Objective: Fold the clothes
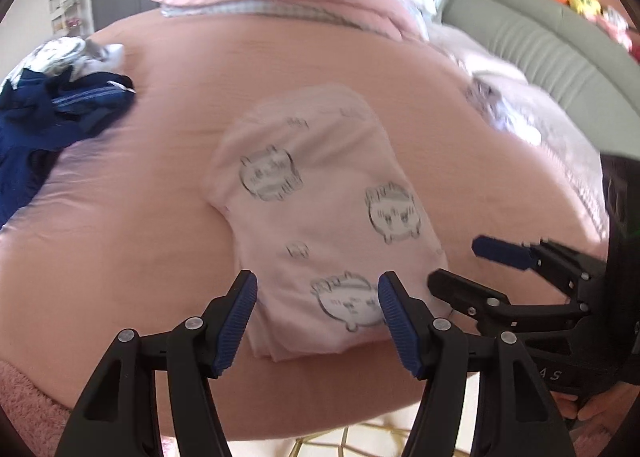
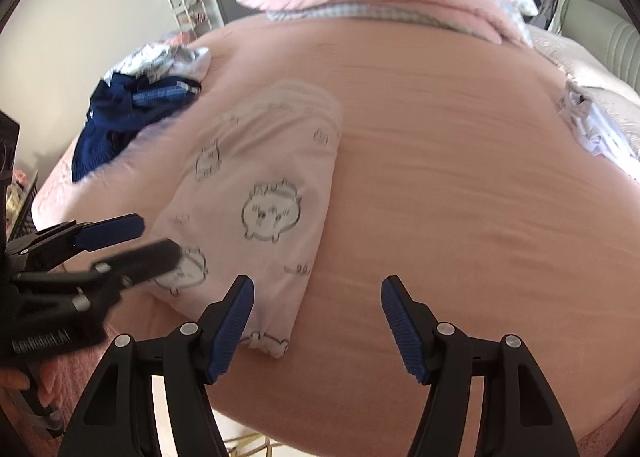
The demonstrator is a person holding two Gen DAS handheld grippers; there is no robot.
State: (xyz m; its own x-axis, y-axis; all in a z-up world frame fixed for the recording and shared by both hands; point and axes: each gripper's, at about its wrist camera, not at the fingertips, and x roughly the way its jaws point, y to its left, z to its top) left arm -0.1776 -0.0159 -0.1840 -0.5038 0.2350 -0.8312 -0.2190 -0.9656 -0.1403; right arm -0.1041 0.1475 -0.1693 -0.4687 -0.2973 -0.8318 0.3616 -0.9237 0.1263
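Both tongs, left tongs (image 1: 318,293) and right tongs (image 2: 318,293), apart above folded pink garment (image 1: 320,209) on bed (image 1: 160,137).

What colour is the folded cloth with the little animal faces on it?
The folded cloth is pale pink with grey outlined cartoon faces, clearest in the left wrist view.

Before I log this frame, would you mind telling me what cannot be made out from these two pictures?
- Folded pale pink cartoon-print garment: layers underneath hidden, both views; print motion-blurred.
- Crumpled navy blue garment: cut off by the left wrist view's edge; type unclear.
- Small white patterned cloth pile: blurred, too small in both views.
- Left tongs: motion-blurred in the right wrist view.
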